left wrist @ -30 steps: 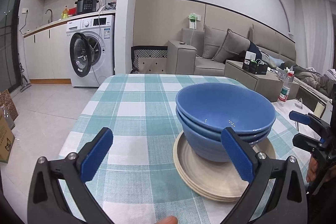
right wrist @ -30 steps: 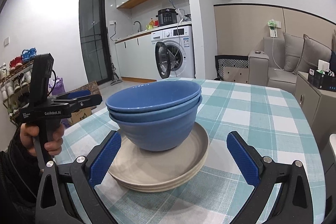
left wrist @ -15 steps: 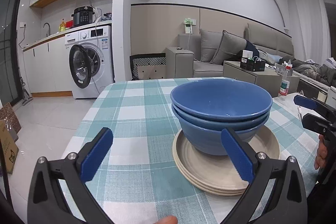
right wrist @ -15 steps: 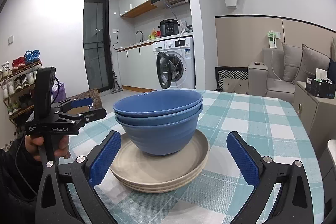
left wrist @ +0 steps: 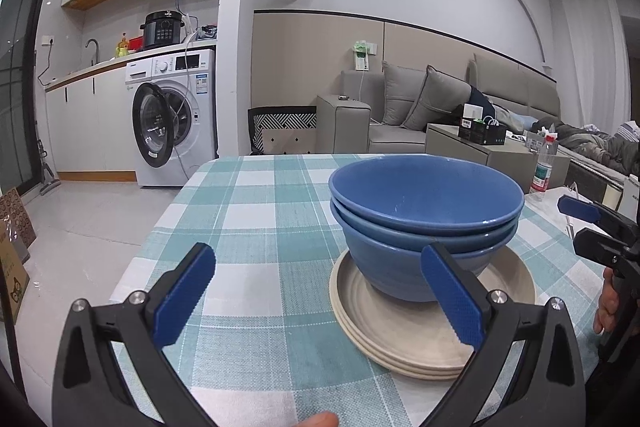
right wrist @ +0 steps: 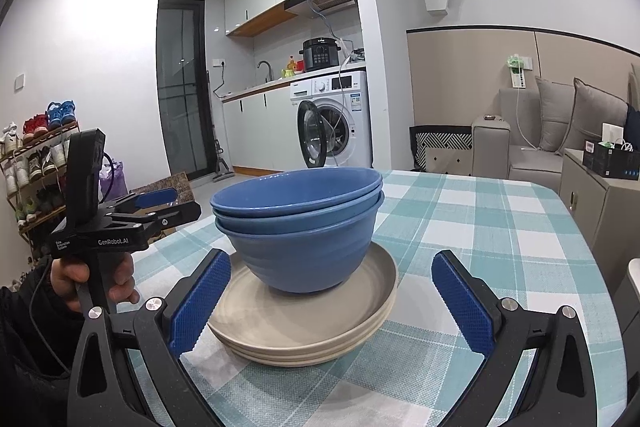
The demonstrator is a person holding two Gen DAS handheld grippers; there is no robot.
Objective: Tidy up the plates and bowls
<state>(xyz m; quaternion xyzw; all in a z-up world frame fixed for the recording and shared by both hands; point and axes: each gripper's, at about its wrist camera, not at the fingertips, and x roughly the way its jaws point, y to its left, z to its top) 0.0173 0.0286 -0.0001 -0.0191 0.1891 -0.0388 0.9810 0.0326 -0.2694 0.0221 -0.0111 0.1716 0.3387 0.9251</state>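
Table (left wrist: 260, 227) with teal check cloth carried a stack of three beige plates (right wrist: 304, 327) near its middle. Three nested blue bowls (right wrist: 300, 227) sat upright on the top plate. Left tool (left wrist: 316, 291) and right tool (right wrist: 330, 293) both stood wide apart, empty, flanking the stack without touching.

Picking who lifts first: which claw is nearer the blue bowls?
Right, narrowly. The right claw faces the blue bowls head-on; the left claw sits off to their left.
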